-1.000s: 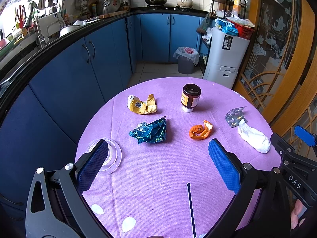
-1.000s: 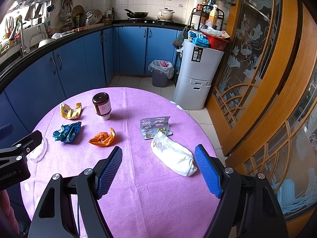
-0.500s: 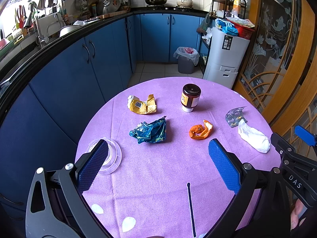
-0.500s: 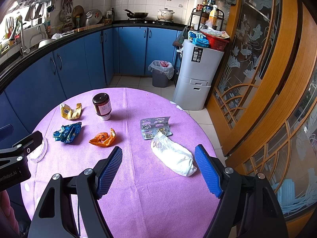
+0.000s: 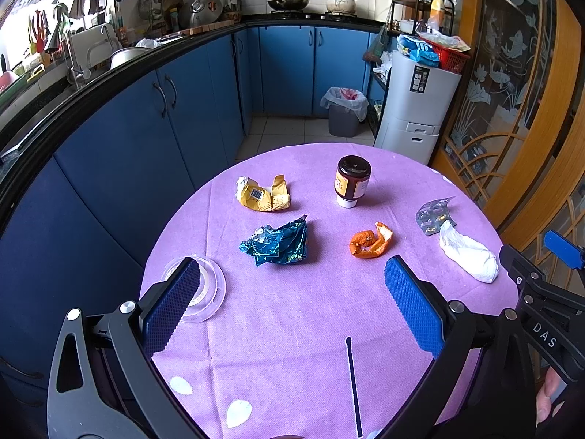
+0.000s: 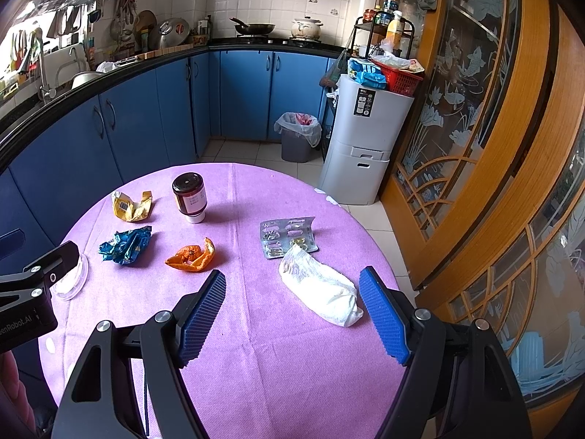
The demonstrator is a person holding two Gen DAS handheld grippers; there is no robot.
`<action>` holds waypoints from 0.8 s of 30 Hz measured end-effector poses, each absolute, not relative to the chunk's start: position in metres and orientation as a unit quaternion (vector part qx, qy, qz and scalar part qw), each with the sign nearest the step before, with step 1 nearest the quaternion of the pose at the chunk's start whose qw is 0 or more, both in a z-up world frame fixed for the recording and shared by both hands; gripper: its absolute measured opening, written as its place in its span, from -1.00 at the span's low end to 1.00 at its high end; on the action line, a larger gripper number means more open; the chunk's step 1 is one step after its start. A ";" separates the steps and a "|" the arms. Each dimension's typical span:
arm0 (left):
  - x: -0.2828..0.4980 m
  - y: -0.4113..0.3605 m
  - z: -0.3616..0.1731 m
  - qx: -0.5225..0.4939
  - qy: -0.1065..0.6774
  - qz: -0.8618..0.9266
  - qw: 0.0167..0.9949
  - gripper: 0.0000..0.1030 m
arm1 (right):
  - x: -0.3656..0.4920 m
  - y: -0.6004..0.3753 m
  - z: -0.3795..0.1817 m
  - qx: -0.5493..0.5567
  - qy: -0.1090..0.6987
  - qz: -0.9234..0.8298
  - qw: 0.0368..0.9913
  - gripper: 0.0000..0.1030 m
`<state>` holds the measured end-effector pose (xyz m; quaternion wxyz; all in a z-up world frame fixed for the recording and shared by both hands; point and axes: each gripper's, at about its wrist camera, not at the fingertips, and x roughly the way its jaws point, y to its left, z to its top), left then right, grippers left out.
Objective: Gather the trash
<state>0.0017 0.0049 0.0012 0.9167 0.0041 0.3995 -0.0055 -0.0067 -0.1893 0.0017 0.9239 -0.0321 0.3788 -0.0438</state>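
Note:
Trash lies on a round purple table (image 5: 292, 329): a yellow wrapper (image 5: 262, 194), a crumpled blue foil wrapper (image 5: 276, 244), an orange peel (image 5: 369, 244), an empty pill blister (image 5: 434, 214) and a crumpled white tissue (image 5: 468, 255). The right wrist view shows the same tissue (image 6: 319, 288), blister (image 6: 288, 236), peel (image 6: 191, 255) and blue wrapper (image 6: 126, 245). My left gripper (image 5: 292, 300) is open and empty above the near table, short of the blue wrapper. My right gripper (image 6: 292, 311) is open and empty, with the tissue just beyond its fingertips.
A dark jar (image 5: 351, 181) stands upside down on its white lid at the far side of the table. A clear plastic lid (image 5: 204, 292) lies at the left edge. A lined grey bin (image 5: 343, 111) stands on the floor by blue cabinets. A white cabinet (image 5: 416, 106) stands to the right.

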 end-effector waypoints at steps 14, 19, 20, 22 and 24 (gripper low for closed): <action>0.009 0.030 -0.029 -0.002 0.433 0.020 0.901 0.94 | 0.009 -0.186 -0.007 -0.032 0.400 -0.044 0.915 0.43; 0.017 0.051 -0.056 -0.012 0.462 0.039 0.886 0.94 | 0.025 -0.188 -0.029 -0.028 0.421 -0.043 0.905 0.43; 0.019 0.058 -0.063 -0.015 0.469 0.046 0.882 0.94 | 0.028 -0.188 -0.033 -0.027 0.425 -0.042 0.904 0.43; 0.021 0.068 -0.073 -0.019 0.479 0.057 0.876 0.94 | 0.031 -0.187 -0.039 -0.027 0.430 -0.041 0.902 0.43; 0.024 0.078 -0.082 -0.028 0.492 0.065 0.868 0.94 | 0.037 -0.184 -0.045 -0.021 0.437 -0.031 0.899 0.43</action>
